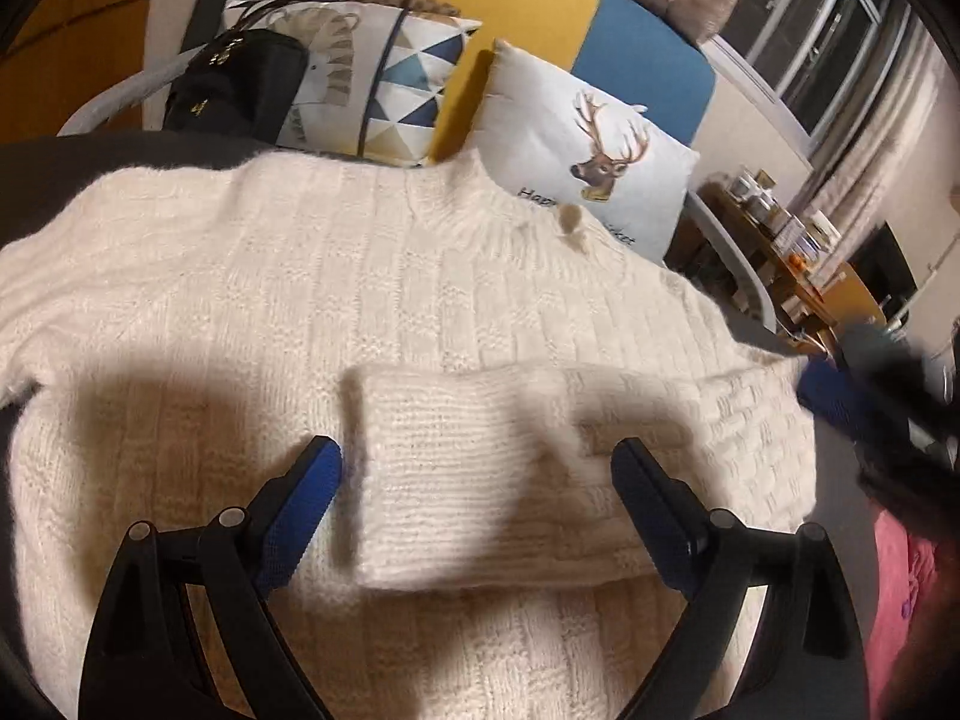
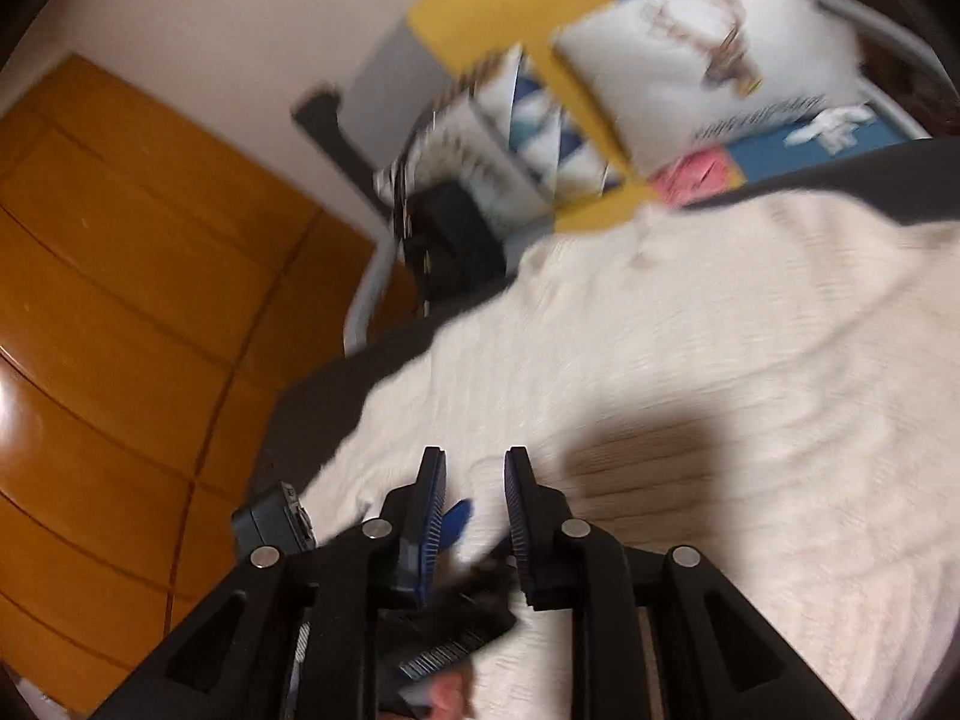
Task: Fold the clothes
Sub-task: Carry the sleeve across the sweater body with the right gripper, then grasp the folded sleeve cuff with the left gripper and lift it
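Observation:
A cream knit sweater (image 1: 240,300) lies spread flat on a dark grey surface (image 1: 120,150). One sleeve is folded across its body, and the ribbed cuff (image 1: 432,468) sits between the fingers of my left gripper (image 1: 477,456), which is wide open just above it. At the sweater's right edge my right gripper (image 1: 852,396) shows as a blur. In the blurred right wrist view, the right gripper (image 2: 475,465) hovers over the sweater (image 2: 720,360) near its left edge. Its fingers stand a narrow gap apart with nothing between them. The left gripper's blue pad (image 2: 459,516) shows just beneath.
A deer-print pillow (image 1: 588,144), a geometric-print pillow (image 1: 384,84) and a black handbag (image 1: 240,84) lie beyond the sweater. A cluttered wooden side table (image 1: 798,240) stands at the right, pink fabric (image 1: 900,570) lies near it. Wooden panels (image 2: 120,300) stand to the left.

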`<state>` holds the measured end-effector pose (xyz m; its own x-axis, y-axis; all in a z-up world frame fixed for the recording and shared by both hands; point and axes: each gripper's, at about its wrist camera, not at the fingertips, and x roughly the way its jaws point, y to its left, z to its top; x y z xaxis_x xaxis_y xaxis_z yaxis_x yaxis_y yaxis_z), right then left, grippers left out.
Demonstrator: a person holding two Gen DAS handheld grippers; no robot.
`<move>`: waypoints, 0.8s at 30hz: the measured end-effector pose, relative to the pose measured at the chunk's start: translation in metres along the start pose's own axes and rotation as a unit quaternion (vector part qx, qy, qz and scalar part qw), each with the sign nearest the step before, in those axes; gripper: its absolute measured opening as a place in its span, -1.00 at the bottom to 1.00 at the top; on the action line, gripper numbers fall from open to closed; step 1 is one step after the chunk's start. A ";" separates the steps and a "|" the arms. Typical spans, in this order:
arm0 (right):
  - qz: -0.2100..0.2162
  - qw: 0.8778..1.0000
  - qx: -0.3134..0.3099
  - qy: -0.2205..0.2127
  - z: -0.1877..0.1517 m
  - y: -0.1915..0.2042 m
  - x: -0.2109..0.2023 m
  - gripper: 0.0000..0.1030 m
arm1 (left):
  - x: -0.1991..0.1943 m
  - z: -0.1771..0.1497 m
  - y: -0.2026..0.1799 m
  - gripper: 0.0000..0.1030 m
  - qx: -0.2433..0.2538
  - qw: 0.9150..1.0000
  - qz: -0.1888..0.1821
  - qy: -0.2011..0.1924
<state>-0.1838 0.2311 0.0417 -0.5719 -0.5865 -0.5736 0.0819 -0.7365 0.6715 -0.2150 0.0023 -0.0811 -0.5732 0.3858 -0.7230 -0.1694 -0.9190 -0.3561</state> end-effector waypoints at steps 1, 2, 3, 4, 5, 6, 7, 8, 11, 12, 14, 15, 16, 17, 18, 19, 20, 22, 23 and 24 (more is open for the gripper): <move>-0.010 1.000 -0.004 -0.014 -0.010 -0.005 -0.010 -0.58 | 0.000 -0.001 -0.001 0.81 0.006 1.000 -0.004 0.002; -0.020 1.000 -0.006 -0.021 -0.018 -0.011 -0.015 -0.58 | -0.001 -0.001 -0.001 0.81 0.008 1.000 -0.007 0.000; -0.030 0.999 -0.006 -0.022 -0.026 -0.017 -0.016 -0.56 | -0.001 -0.002 -0.001 0.81 0.010 1.000 -0.010 -0.002; -0.039 0.999 -0.006 -0.023 -0.033 -0.023 -0.018 -0.53 | -0.002 -0.003 -0.001 0.81 0.012 1.000 -0.013 -0.004; -0.049 0.998 -0.006 -0.024 -0.041 -0.029 -0.019 -0.53 | -0.004 -0.005 0.000 0.82 0.010 1.000 -0.017 -0.010; -0.059 0.998 -0.006 -0.025 -0.049 -0.035 -0.020 -0.53 | -0.005 -0.006 0.001 0.82 0.008 1.000 -0.019 -0.016; -0.068 0.997 -0.006 -0.027 -0.056 -0.041 -0.022 -0.53 | -0.006 -0.007 0.001 0.81 0.006 1.000 -0.018 -0.017; -0.078 0.997 -0.006 -0.028 -0.064 -0.046 -0.023 -0.53 | -0.006 -0.008 0.001 0.75 0.005 1.000 -0.018 -0.017; -0.103 0.994 -0.007 -0.029 -0.084 -0.062 -0.024 -0.53 | -0.008 -0.008 0.002 0.51 0.004 1.000 -0.020 -0.016; -0.109 0.994 -0.012 -0.026 -0.088 -0.065 -0.020 -0.53 | -0.008 -0.008 0.003 0.46 0.002 1.000 -0.021 -0.017; -0.106 0.994 -0.016 -0.031 -0.093 -0.069 -0.015 -0.55 | -0.009 -0.007 0.006 0.29 -0.003 1.000 -0.023 -0.017; -0.101 0.994 -0.012 -0.033 -0.093 -0.071 -0.015 -0.56 | -0.009 -0.008 0.007 0.13 -0.005 1.000 -0.024 -0.017; -0.096 0.995 -0.007 -0.036 -0.093 -0.074 -0.015 -0.56 | -0.008 -0.007 0.008 0.03 -0.008 1.000 -0.023 -0.014; -0.090 0.995 -0.003 -0.039 -0.093 -0.076 -0.015 -0.56 | -0.006 -0.007 0.008 -0.24 -0.007 1.000 -0.020 -0.011; -0.085 0.996 0.001 -0.041 -0.093 -0.078 -0.015 -0.56 | -0.005 -0.006 0.007 -0.43 -0.004 1.000 -0.015 -0.008; -0.080 0.996 0.004 -0.042 -0.093 -0.080 -0.016 -0.56 | -0.004 -0.007 0.005 -0.47 0.001 1.000 -0.012 -0.006; -0.078 0.996 0.005 -0.043 -0.093 -0.081 -0.016 -0.56 | -0.004 -0.007 0.002 -0.58 0.005 1.000 -0.013 -0.006; -0.074 0.996 0.006 -0.045 -0.094 -0.082 -0.018 -0.56 | -0.006 -0.007 -0.004 -0.71 0.014 1.000 -0.021 -0.011; -0.073 0.996 0.006 -0.046 -0.095 -0.082 -0.019 -0.56 | -0.009 -0.006 -0.007 -0.73 0.017 0.999 -0.027 -0.016; -0.068 0.996 0.009 -0.049 -0.095 -0.083 -0.019 -0.56 | -0.012 -0.004 -0.009 -0.75 0.020 0.999 -0.032 -0.022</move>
<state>-0.1020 0.2718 -0.0479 -0.6531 -0.4450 -0.6127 -0.0167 -0.8004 0.5992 -0.2039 0.0064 -0.0716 -0.5940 0.4412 -0.6727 -0.2378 -0.8951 -0.3771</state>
